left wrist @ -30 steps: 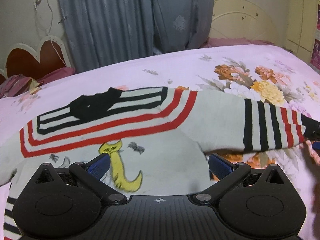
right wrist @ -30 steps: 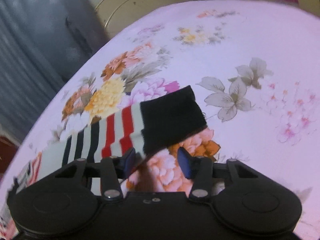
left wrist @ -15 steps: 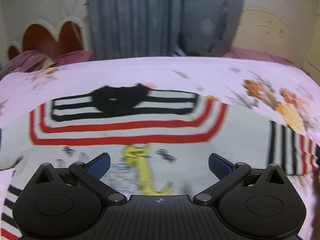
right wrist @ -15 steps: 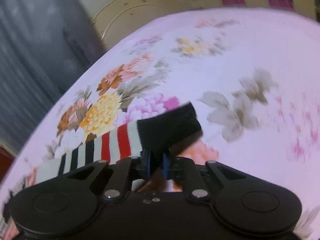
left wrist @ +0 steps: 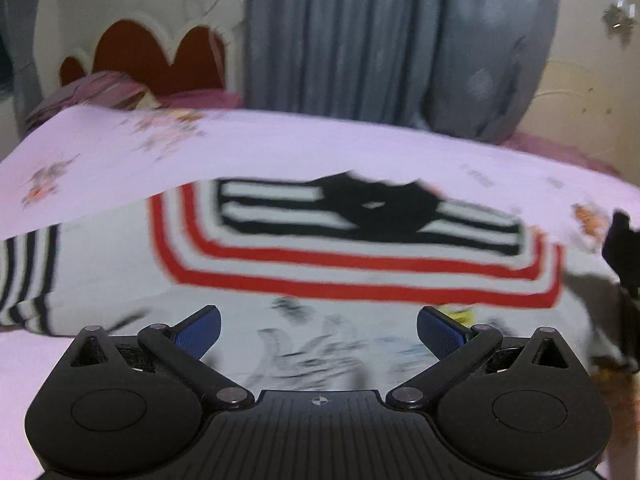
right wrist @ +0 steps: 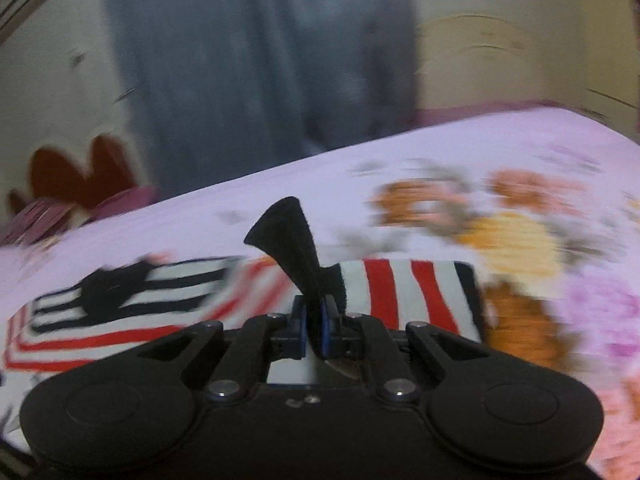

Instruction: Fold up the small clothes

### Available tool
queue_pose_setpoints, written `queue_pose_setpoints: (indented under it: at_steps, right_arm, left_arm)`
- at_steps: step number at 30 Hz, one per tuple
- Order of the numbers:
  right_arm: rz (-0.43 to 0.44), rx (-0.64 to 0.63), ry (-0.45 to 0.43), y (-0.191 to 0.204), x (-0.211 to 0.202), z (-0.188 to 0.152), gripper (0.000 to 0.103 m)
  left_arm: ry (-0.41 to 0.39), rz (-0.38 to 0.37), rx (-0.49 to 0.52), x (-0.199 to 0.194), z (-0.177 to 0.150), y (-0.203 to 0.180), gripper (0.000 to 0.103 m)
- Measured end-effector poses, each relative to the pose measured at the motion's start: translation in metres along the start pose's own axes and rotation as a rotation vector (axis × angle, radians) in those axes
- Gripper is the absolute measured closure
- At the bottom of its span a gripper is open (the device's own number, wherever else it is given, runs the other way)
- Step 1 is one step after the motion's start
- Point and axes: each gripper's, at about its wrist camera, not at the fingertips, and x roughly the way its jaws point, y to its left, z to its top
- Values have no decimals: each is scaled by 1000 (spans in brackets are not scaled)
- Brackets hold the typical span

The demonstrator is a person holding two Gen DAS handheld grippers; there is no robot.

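A small white sweater (left wrist: pixel 320 280) with red and black stripes and a black collar lies flat on the bed. My left gripper (left wrist: pixel 318 326) is open and empty, low over the sweater's chest print. My right gripper (right wrist: pixel 314 320) is shut on the black cuff (right wrist: pixel 286 232) of the sweater's right sleeve. The cuff sticks up between the fingers, and the striped sleeve (right wrist: pixel 404 292) trails beneath, lifted over the sweater's body (right wrist: pixel 120 300). The right gripper also shows at the right edge of the left wrist view (left wrist: pixel 624 264). Both views are motion-blurred.
The bed has a pink floral sheet (left wrist: pixel 120 148), with large flowers on the right (right wrist: pixel 516 236). Grey curtains (left wrist: pixel 380 40) hang behind the bed. A red heart-shaped headboard (left wrist: pixel 152 56) and pink bedding (left wrist: pixel 100 88) are at the far left.
My right gripper closed on the black cuff, lifted it and swung the sleeve left toward the sweater's body. My left gripper, still open, shifted left along the sweater.
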Motion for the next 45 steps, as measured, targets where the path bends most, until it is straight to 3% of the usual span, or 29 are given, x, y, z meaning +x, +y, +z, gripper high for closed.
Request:
queue_pose_setpoints:
  at_steps: [8, 14, 17, 18, 20, 22, 24, 25, 27, 30, 32, 34, 35, 36, 43, 45]
  right_arm:
    - [174, -219, 91, 154, 42, -25, 95]
    - [249, -295, 185, 223, 69, -60, 95]
    - [266, -345, 218, 236, 73, -73, 76]
    - [292, -350, 223, 239, 68, -72, 62]
    - [322, -320, 172, 236, 49, -67, 61]
    - [312, -276, 99, 221, 27, -56, 74]
    - [268, -212, 59, 200, 13, -44, 81]
    - [240, -186, 38, 188, 6, -38, 80]
    - [165, -146, 3, 163, -5, -27, 81]
    - [49, -72, -30, 116, -20, -14, 81]
    - [-25, -11, -43, 86, -29, -10, 81]
    - [-83, 45, -36, 65, -28, -13, 81]
    - [-101, 68, -30, 56, -30, -15, 81]
    - [-118, 95, -25, 47, -32, -18, 81]
    - [-130, 161, 3, 25, -32, -26, 81]
    - [-109, 145, 16, 29, -29, -28, 81]
  left_arm:
    - [1, -39, -79, 0, -7, 81, 1]
    - [-8, -41, -119, 1, -12, 112, 1]
    - [0, -59, -126, 3, -13, 113, 1]
    - [1, -74, -130, 3, -12, 111, 1]
    - [3, -116, -142, 7, -11, 105, 1]
    - [2, -190, -154, 14, -7, 92, 1]
    - [12, -258, -144, 28, -4, 72, 3]
    - [33, -280, -144, 38, -3, 63, 19]
    - [90, -316, -148, 61, 0, 44, 32]
    - [150, -303, -154, 91, 2, 24, 32]
    - [160, -304, -172, 102, 2, 16, 39]
    - [150, -264, -153, 111, 4, 7, 77]
    - [144, -258, -145, 115, 6, 5, 91]
    - [145, -259, -151, 115, 7, 3, 98]
    - [-63, -175, -79, 64, 27, 25, 98]
    - [-72, -134, -59, 62, 26, 39, 98]
